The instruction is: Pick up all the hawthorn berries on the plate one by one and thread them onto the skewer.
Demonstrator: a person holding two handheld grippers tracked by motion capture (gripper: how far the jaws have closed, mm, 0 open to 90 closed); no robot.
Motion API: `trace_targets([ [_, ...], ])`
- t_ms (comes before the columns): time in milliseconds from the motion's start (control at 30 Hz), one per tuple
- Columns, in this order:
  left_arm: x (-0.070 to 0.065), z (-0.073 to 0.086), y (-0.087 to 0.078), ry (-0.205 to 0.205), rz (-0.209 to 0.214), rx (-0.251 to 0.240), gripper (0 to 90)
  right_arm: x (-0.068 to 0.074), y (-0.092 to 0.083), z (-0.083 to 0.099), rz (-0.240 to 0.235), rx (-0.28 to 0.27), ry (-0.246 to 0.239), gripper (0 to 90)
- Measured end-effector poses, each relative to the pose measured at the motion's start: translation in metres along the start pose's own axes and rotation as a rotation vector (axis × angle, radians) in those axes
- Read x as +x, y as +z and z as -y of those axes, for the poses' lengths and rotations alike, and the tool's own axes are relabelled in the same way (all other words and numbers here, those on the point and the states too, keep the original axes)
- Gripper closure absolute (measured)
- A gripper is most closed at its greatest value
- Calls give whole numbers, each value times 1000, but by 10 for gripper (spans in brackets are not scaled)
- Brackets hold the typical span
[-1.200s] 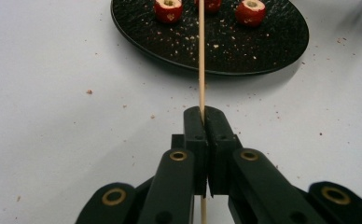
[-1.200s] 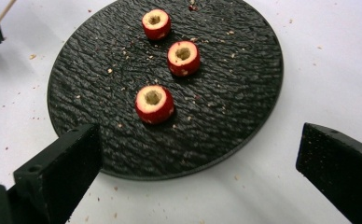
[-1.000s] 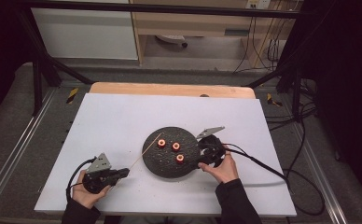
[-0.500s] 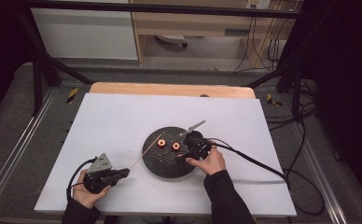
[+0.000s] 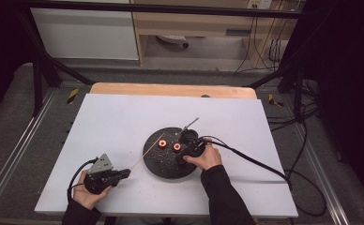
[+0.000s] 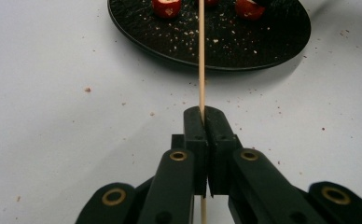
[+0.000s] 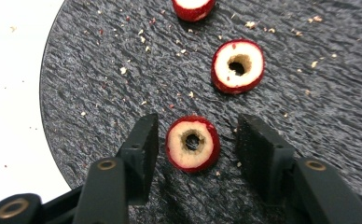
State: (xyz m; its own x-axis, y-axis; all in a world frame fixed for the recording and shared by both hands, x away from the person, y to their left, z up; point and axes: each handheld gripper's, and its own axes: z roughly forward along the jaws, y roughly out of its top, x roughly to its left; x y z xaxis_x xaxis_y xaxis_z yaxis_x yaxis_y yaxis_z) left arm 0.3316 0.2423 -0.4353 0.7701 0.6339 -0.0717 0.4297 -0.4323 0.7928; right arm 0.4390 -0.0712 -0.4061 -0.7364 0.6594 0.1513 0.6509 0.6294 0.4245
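Two risks. Left gripper (image 6: pixel 202 116), clamped on skewer (image 6: pixel 201 56), holds it by one end; the long stick could pivot. Right gripper (image 7: pixel 195 140) has been closing, pads straddling but not touching a cored fruit ring (image 7: pixel 192 143) on the plate (image 7: pixel 100 70); off-centre closing could squirt it away.

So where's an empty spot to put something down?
The white table is bare behind the black plate, up to the wooden edge, and along its far left. It's crowded on the plate: three fruit pieces, the right gripper around one, and the skewer held by the left gripper.
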Motion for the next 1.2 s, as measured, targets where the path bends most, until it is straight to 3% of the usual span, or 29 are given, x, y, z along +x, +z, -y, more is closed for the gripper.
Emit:
trace_targets([
  [333,0,0,1,0,-1,2,884,-2,7,-1,-19,52,-2,581],
  [600,-1,-1,1,2,-2,2,883,-3,7,-1,-23,55,6,602],
  [1200,-4,-2,2,2,-6,-7,883,-5,-28,10,-35,-130,99,606],
])
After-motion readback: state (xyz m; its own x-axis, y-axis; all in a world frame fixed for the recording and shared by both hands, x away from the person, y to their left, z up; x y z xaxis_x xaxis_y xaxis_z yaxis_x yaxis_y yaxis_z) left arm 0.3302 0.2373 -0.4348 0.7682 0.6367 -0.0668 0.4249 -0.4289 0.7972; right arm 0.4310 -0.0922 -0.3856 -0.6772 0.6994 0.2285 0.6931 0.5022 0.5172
